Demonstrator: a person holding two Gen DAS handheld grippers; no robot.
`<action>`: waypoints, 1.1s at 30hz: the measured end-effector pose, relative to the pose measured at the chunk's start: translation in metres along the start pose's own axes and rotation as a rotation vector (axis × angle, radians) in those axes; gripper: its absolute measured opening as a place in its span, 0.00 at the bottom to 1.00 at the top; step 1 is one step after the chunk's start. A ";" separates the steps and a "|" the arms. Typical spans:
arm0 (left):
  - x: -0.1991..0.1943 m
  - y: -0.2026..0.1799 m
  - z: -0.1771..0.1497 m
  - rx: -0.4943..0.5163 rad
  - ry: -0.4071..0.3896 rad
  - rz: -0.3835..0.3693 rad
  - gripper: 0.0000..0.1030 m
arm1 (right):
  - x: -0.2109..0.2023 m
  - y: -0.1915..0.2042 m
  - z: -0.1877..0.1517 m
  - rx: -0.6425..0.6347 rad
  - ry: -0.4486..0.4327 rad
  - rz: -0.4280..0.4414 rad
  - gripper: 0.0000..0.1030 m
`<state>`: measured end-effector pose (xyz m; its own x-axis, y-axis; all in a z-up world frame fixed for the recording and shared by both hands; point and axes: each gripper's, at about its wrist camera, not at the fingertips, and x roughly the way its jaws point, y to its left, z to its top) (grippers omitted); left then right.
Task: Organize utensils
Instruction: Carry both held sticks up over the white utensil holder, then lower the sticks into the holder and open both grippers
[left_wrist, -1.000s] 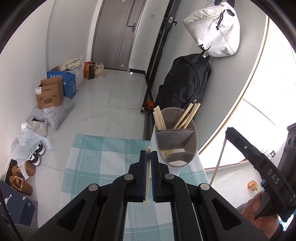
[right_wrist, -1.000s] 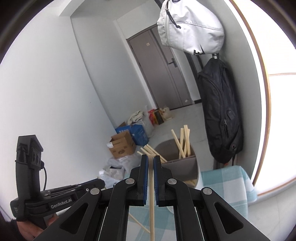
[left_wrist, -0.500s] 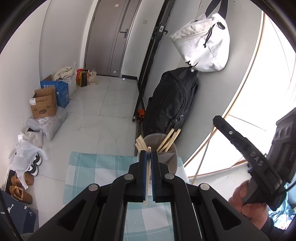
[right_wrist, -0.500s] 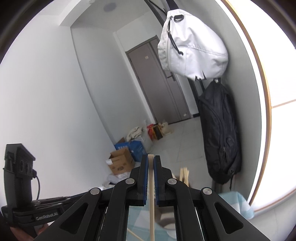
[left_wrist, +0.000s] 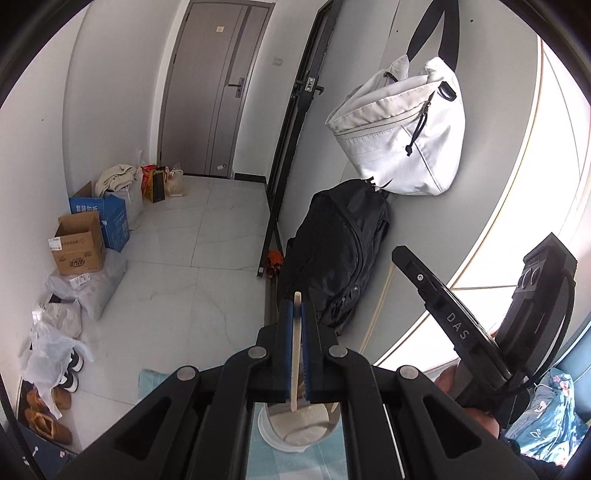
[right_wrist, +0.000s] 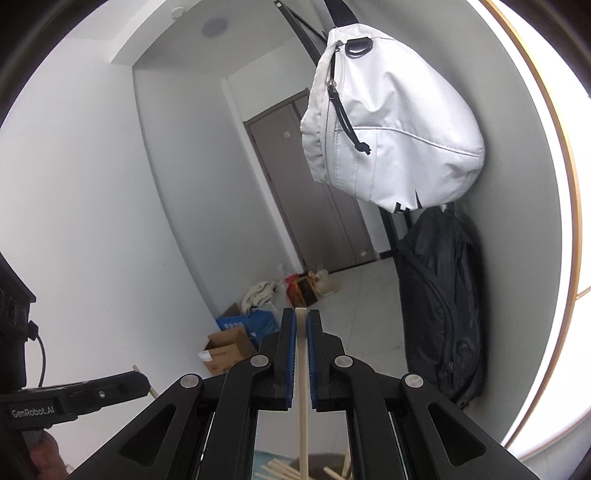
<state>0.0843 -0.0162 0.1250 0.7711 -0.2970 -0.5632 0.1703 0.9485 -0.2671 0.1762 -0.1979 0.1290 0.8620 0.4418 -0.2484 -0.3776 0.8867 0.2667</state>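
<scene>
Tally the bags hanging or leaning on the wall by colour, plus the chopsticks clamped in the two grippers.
White bag: 1
Black backpack: 1
Chopstick in left gripper: 1
Chopstick in right gripper: 1
Total: 4

White bag (left_wrist: 402, 125), black backpack (left_wrist: 340, 258) crowd right wall; floor (left_wrist: 177, 266) leftward open.

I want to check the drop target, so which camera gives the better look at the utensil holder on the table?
The left wrist view. There the utensil holder shows its round rim and inside, just under the chopstick clamped in the left gripper. The right wrist view catches only a dark sliver of the holder with chopstick ends at the bottom edge.
</scene>
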 end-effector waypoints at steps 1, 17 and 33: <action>0.005 0.001 0.002 -0.001 0.002 -0.003 0.00 | 0.006 0.000 0.002 -0.010 -0.007 -0.001 0.05; 0.057 0.017 -0.009 -0.002 0.079 -0.016 0.00 | 0.043 -0.001 -0.048 -0.082 -0.062 -0.090 0.05; 0.069 0.008 -0.028 0.059 0.122 -0.072 0.00 | 0.018 -0.006 -0.082 -0.143 0.047 0.015 0.06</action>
<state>0.1215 -0.0320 0.0625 0.6757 -0.3723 -0.6362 0.2612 0.9280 -0.2656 0.1664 -0.1837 0.0462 0.8406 0.4579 -0.2892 -0.4374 0.8889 0.1362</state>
